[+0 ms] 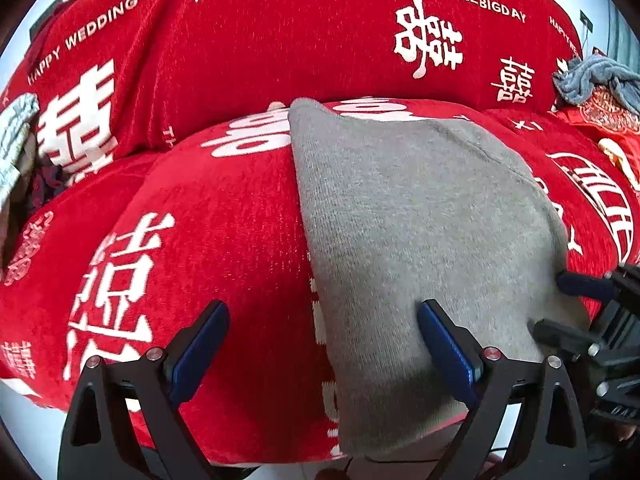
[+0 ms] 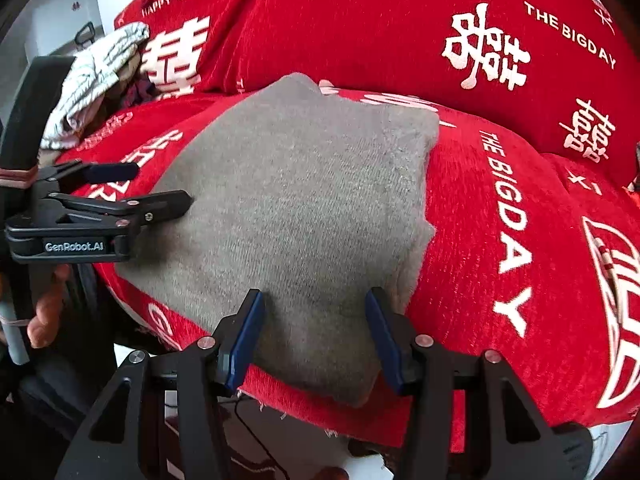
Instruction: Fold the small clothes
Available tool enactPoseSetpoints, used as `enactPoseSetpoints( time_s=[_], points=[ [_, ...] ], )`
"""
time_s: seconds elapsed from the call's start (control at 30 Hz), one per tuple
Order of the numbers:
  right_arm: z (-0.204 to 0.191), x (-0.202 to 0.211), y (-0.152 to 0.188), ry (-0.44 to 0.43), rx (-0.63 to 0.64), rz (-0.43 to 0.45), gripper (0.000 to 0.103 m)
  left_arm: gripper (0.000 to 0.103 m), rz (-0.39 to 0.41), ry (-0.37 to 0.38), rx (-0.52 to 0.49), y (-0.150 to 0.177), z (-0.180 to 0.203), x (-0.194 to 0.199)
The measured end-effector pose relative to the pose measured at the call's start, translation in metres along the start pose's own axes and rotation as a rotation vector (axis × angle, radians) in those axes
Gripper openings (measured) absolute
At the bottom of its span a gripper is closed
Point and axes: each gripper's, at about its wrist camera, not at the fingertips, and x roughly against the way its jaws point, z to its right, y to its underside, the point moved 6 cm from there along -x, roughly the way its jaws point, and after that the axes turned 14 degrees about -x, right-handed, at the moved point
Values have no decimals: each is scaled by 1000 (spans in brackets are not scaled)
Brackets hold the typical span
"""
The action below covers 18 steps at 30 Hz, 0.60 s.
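Observation:
A grey knitted garment (image 1: pixel 420 232) (image 2: pixel 296 208) lies folded flat on a red sofa seat cushion (image 1: pixel 208 240) (image 2: pixel 500 240) printed with white characters. My left gripper (image 1: pixel 324 316) (image 2: pixel 156 186) is open, low over the garment's near left part. One of its fingers is over the red cover and the other is over the grey cloth. My right gripper (image 2: pixel 316 304) (image 1: pixel 560 308) stands open above the garment's near right corner, with flat cloth under the gap and nothing pinched. Both grippers point steeply down at the cushion.
The red back cushion (image 1: pixel 280 40) (image 2: pixel 360 20) rises behind the seat. A white-grey patterned cloth pile (image 1: pixel 16 140) (image 2: pixel 96 76) lies at the left end, and a blue-grey cloth (image 1: pixel 596 80) on a red embroidered item (image 1: pixel 612 116) at the right. A hand (image 2: pixel 44 312) holds the left gripper.

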Motion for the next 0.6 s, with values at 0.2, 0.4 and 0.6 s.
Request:
enactPoseSetpoints(
  time_s=[0.2, 0.4, 0.6],
  points=[
    [-8, 0, -49, -44, -38, 55, 59, 96, -6, -17, -27, 4, 2, 4],
    [2, -43, -82, 32, -113, -12, 58, 96, -19, 2, -23, 8, 6, 2],
    [-14, -3, -78, 69, -67, 81, 61, 96, 27, -39, -42, 2, 8, 21]
  ],
)
